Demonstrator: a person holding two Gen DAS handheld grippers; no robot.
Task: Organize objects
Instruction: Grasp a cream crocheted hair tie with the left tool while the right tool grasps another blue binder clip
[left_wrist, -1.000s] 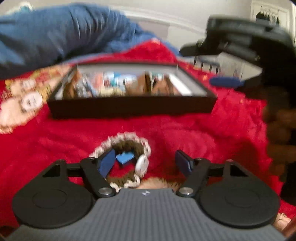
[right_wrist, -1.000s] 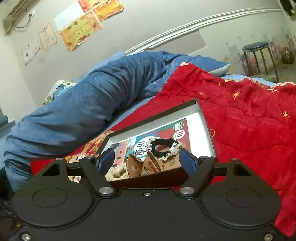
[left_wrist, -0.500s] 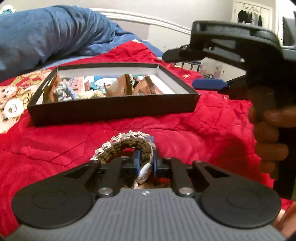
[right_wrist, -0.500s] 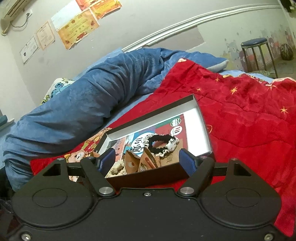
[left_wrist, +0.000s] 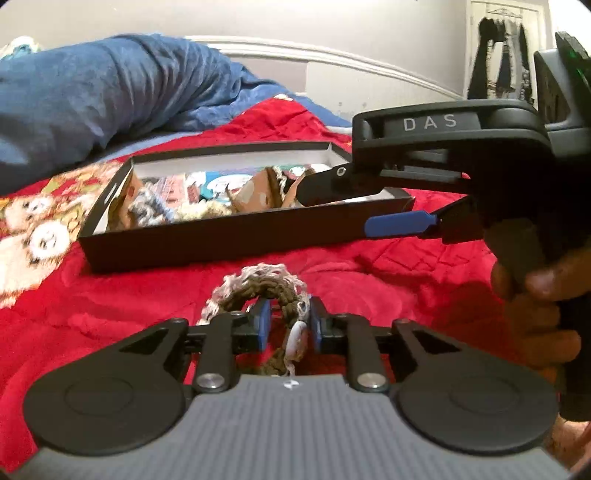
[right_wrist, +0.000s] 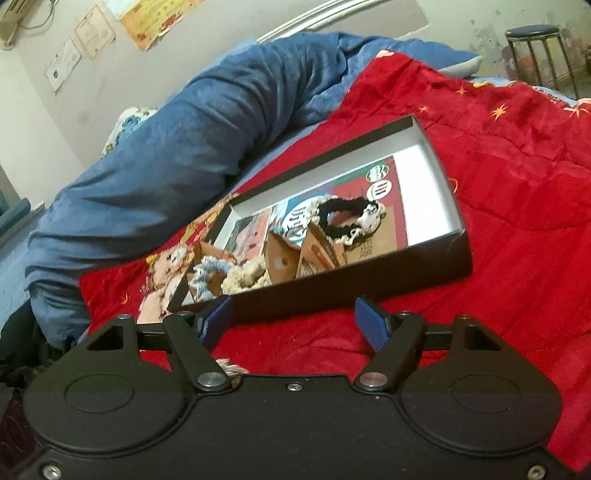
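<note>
**A:** What colour is the bedspread (right_wrist: 517, 206)?

**B:** Bright red, scattered with small gold stars. One patch of it (left_wrist: 40, 221) carries a cartoon print in cream, orange and yellow.

**A:** And the bundled blanket (right_wrist: 177, 147)?

**B:** Plain dusty blue.

**A:** The box (right_wrist: 373, 288)?

**B:** Black outside, white inside. A printed sheet on its floor shows red, green and teal.

**A:** The hair ties?

**B:** The crochet scrunchie (left_wrist: 258, 291) is olive-brown with a pale pink-white lace edge and a white charm. In the box, one scrunchie (right_wrist: 347, 218) is black with a cream trim; another (right_wrist: 203, 277) is light blue and white.

**A:** The tools?

**B:** The left gripper (left_wrist: 286, 325) is black with a grey ribbed body and blue pads. The right gripper (right_wrist: 293, 321) is all black, with blue pads.
</note>
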